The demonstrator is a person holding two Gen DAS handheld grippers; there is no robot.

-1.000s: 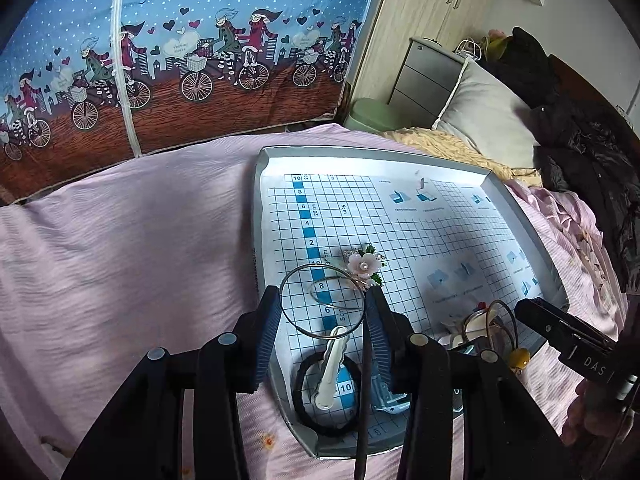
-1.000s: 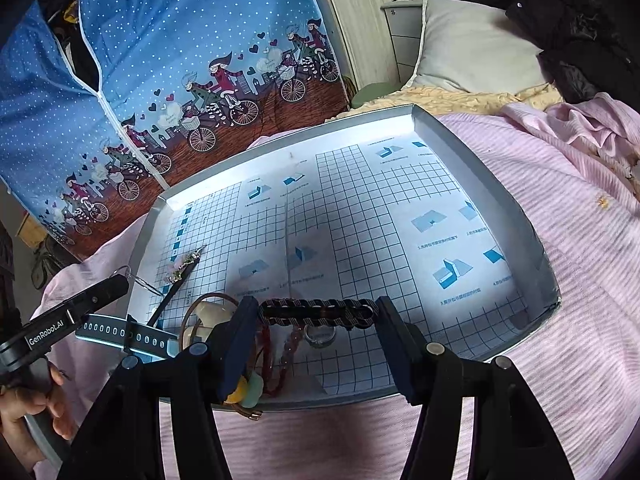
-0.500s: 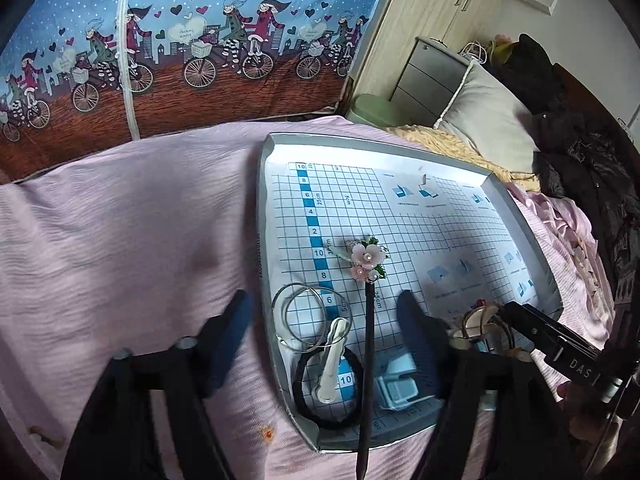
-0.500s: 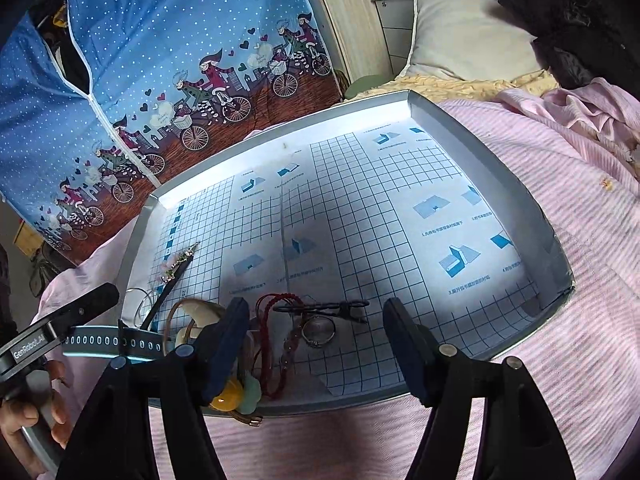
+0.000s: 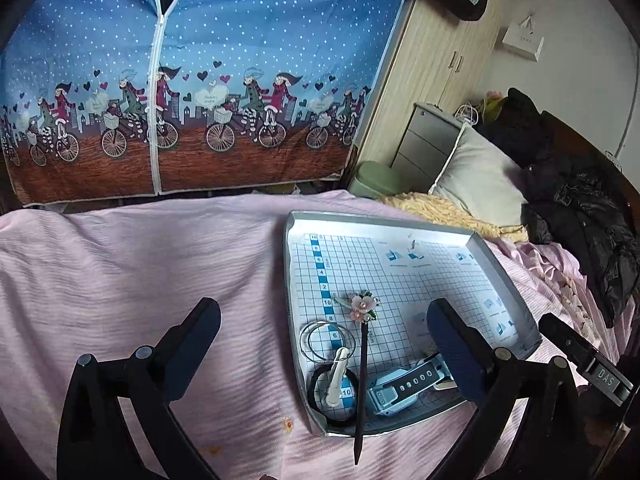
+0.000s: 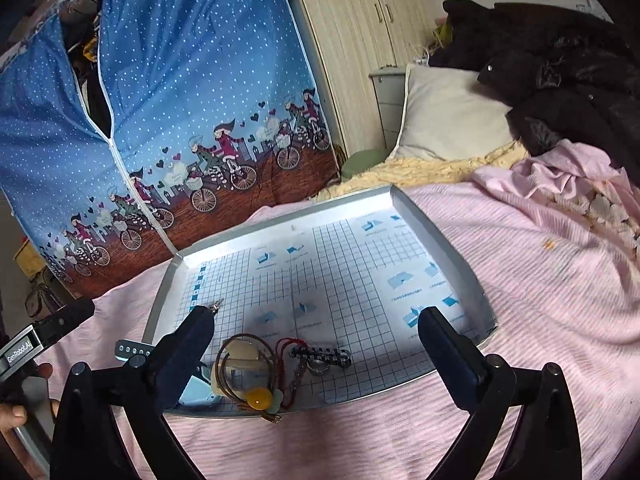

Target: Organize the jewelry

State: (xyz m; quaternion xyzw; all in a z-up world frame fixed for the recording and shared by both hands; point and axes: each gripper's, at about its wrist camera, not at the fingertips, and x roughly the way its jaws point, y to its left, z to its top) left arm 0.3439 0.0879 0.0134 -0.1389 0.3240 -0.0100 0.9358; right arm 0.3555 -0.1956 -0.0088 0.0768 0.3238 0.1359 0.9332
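A grey tray (image 5: pixel 287 280) lined with blue grid paper lies on the pink bedspread. My left gripper (image 5: pixel 322 344) stands open above its near left corner, holding nothing. Below it lie a dark hairpin with a pink flower (image 5: pixel 362 306), thin silver hoops (image 5: pixel 326 338), a white clip (image 5: pixel 336 376) on a black hair tie (image 5: pixel 316 400), and a light blue watch (image 5: pixel 400 392). My right gripper (image 6: pixel 318 344) is open over the tray (image 6: pixel 436 232). Between its fingers lie a black braided bracelet (image 6: pixel 322 354), a small ring (image 6: pixel 318 367), a red cord (image 6: pixel 285 354) and a brown cord with a yellow bead (image 6: pixel 259 396).
A blue zip wardrobe cover (image 5: pixel 192 80) stands behind the bed. A pillow (image 5: pixel 476 176) and dark coats (image 5: pixel 580 208) lie at the right. A hand (image 6: pixel 12 416) holds the left gripper's handle at the left edge. Pink bedspread (image 5: pixel 140 280) surrounds the tray.
Both grippers opened and drew back from the tray. The left let go at the hoops and hairpin. The right released the black bracelet, which now lies on the grid paper.
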